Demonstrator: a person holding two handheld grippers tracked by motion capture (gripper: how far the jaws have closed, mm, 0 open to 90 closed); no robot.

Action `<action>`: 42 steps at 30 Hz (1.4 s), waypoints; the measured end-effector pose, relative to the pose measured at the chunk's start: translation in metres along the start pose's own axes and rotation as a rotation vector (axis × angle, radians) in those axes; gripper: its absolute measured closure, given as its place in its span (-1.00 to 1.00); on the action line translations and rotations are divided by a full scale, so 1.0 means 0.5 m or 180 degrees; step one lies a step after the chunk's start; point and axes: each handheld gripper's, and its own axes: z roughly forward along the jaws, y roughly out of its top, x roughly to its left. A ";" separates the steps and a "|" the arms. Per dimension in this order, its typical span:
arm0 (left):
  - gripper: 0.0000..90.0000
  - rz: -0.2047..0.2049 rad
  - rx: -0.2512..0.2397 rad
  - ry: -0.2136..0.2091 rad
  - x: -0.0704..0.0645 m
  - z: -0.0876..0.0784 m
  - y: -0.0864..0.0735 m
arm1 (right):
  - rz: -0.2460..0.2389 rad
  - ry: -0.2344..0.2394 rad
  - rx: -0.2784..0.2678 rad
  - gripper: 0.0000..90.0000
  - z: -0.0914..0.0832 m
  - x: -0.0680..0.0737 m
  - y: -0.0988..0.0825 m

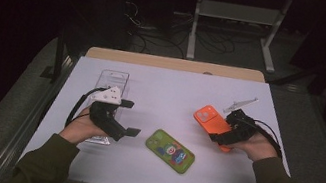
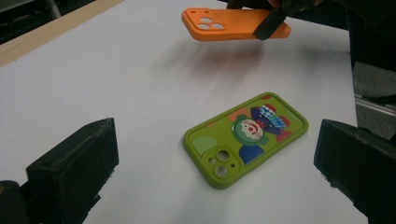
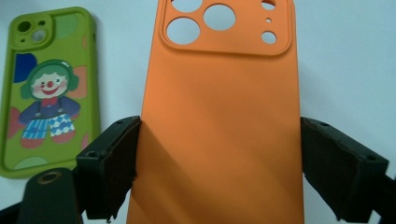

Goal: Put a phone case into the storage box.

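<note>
Right gripper [image 3: 219,163] pinches the orange phone case [image 3: 219,116] across its long edges, near the end away from the camera cutouts; case lifted off the white surface [image 1: 171,88], centre-right in the high view. Left gripper [image 2: 210,163] spread wide, nothing in it, hovering over the green clown phone case [image 2: 246,137], which lies flat on the surface, mid-frame. Clear plastic tray [image 1: 112,80] lies under the left hand, left of centre. Likely light, soft silicone shell: bends if squeezed, fairly grippy, not fragile. Best taken across the side rims, mid-length, with gentle pressure.
</note>
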 end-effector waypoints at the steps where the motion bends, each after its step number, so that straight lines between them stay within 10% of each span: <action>1: -1.00 0.0031 0.0021 -0.0024 -0.002 0.005 0.008 | -0.0063 0.0040 -0.0001 -0.66 -0.001 0.000 0.002; 20: -1.00 0.0347 0.0112 -0.0180 0.005 0.086 0.100 | -0.0512 0.0447 0.0050 -0.66 0.005 0.018 0.055; 42: -1.00 0.0608 0.0297 -0.0541 -0.004 0.167 0.124 | -0.1128 0.0830 0.0087 -0.66 0.045 0.040 0.072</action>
